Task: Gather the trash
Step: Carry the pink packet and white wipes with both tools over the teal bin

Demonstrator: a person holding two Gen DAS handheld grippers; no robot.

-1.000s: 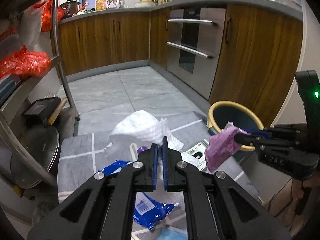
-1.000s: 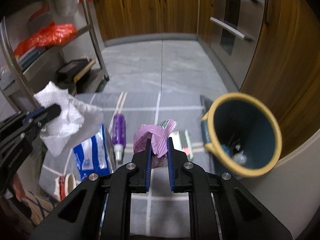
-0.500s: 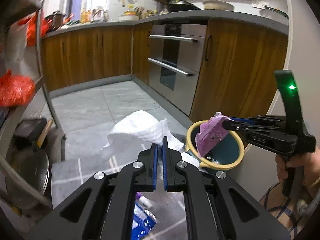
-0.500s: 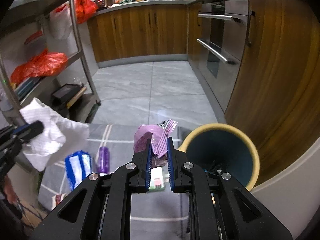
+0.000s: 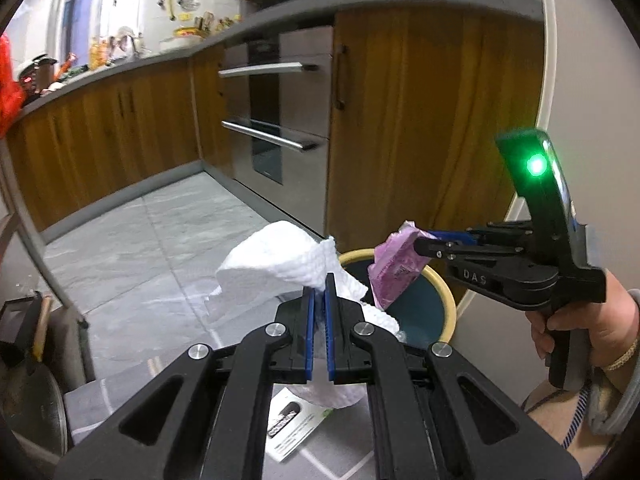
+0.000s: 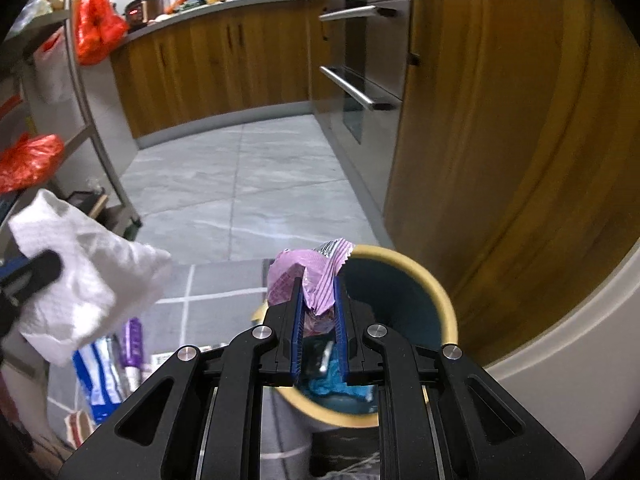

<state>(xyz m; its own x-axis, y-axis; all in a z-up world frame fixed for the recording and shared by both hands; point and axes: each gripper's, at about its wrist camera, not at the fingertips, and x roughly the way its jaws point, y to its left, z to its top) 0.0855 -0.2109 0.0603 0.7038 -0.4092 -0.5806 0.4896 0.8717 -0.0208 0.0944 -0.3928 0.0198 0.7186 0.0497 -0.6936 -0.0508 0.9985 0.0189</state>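
1. Much of the bin's (image 6: 442,308) inside is hidden behind the right gripper (image 6: 318,280); only crumpled blue material and a dark flat item show between its fingers, too obscured to name
2. The bin's near rim is cut off by the gripper frame in the right wrist view, and in the left wrist view its lower wall is covered by the paper towel (image 5: 276,264)
3. The left gripper (image 5: 319,286) is clamped on the paper towel, a white, quilted, crumpled sheet that billows up and to the left of the blue fingertips and hangs down beneath them
4. The right gripper is closed on a pink wrapper (image 6: 316,280), a glossy crinkled foil with a serrated edge, standing up between the fingers just left of the bin's rim and over its mouth
5. The bin is round, teal inside with a pale yellow rim, directly ahead of and below the right gripper
6. Below and left of the right gripper lie a blue-and-white packet (image 6: 96,376) and a purple tube (image 6: 132,344) on a grey mat (image 6: 216,280) with white lines; their labels are too blurred to read
7. Under the left gripper a printed white card (image 5: 296,424) lies partly hidden
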